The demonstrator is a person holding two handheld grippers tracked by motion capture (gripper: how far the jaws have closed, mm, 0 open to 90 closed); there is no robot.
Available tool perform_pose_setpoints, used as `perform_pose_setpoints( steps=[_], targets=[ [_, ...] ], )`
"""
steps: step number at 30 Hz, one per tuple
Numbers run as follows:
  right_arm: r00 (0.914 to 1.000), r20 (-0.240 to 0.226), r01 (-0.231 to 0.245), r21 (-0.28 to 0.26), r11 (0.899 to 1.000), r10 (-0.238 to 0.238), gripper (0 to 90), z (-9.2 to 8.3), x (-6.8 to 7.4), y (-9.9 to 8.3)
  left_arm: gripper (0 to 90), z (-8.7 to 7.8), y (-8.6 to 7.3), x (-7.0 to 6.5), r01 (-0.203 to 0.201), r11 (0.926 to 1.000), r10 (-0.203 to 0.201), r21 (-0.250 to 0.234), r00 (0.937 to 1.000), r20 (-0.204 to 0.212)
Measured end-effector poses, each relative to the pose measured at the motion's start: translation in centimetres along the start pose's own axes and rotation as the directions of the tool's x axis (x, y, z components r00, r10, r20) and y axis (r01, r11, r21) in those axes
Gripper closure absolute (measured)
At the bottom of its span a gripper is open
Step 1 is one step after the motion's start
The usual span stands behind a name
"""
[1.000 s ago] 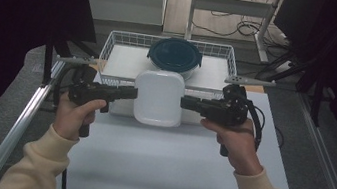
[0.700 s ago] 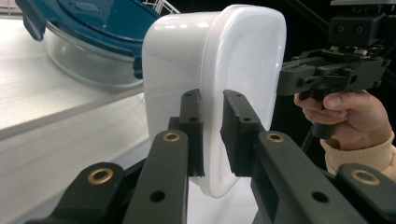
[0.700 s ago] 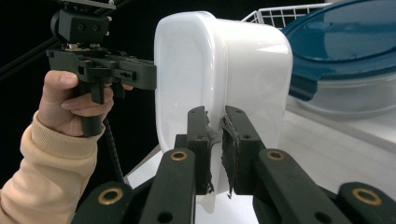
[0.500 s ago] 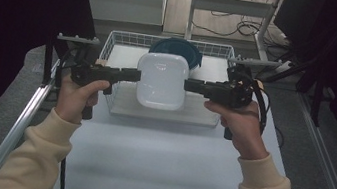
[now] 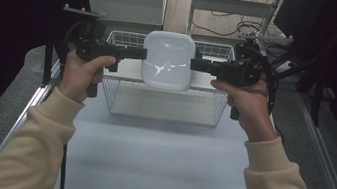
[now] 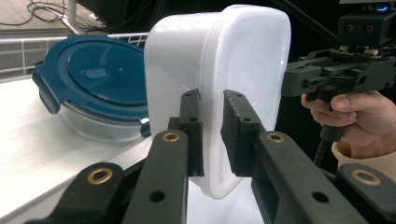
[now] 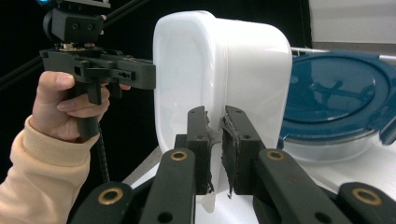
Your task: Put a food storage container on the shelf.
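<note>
A white rounded plastic container (image 5: 167,61) hangs in the air above the wire basket (image 5: 121,92), its broad face turned toward the high view. My left gripper (image 5: 144,54) is shut on its left edge and my right gripper (image 5: 192,63) on its right edge. In the left gripper view the jaws (image 6: 212,100) pinch the white container (image 6: 243,60) at its rim, with the right gripper (image 6: 289,79) across from them. The right gripper view shows the same grip (image 7: 215,116) on the container (image 7: 233,70), with the left gripper (image 7: 152,74) opposite.
A glass container with a dark blue clip lid (image 6: 93,79) (image 7: 336,93) sits on a pale surface behind the white one. The white table (image 5: 156,163) spreads in front of the basket. Metal rails run along both sides, and dark curtains stand left and right.
Both hands have raised the white container together and carried it farther from the person, over the basket. The blue lid is now hidden behind it in the high view.
</note>
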State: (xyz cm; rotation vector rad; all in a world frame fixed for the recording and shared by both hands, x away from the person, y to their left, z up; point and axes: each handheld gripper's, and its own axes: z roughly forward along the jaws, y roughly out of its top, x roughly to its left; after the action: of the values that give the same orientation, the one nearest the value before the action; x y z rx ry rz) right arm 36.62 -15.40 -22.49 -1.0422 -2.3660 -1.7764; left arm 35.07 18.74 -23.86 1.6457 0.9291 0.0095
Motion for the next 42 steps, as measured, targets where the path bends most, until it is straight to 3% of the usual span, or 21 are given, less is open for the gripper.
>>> perform_pose_setpoints(
  steps=[9,25,42],
  targets=[
    [0.9999,-0.001,-0.014,-0.002,1.0,0.014,81.2,0.1,-0.8,1.9,79.1,0.5,1.9,0.5,0.014,0.9999,-0.014,0.003,0.9999,0.001],
    [0.9992,0.007,-0.038,0.005,0.999,0.038,81.2,0.7,-2.2,3.0,79.0,1.6,3.2,2.1,0.047,0.9987,-0.047,0.017,0.9988,0.012],
    [0.9926,0.023,-0.119,0.025,0.993,0.119,81.0,2.3,-4.7,4.2,78.7,3.3,4.7,4.4,0.105,0.9936,-0.104,0.043,0.9945,-0.012]
  ],
)
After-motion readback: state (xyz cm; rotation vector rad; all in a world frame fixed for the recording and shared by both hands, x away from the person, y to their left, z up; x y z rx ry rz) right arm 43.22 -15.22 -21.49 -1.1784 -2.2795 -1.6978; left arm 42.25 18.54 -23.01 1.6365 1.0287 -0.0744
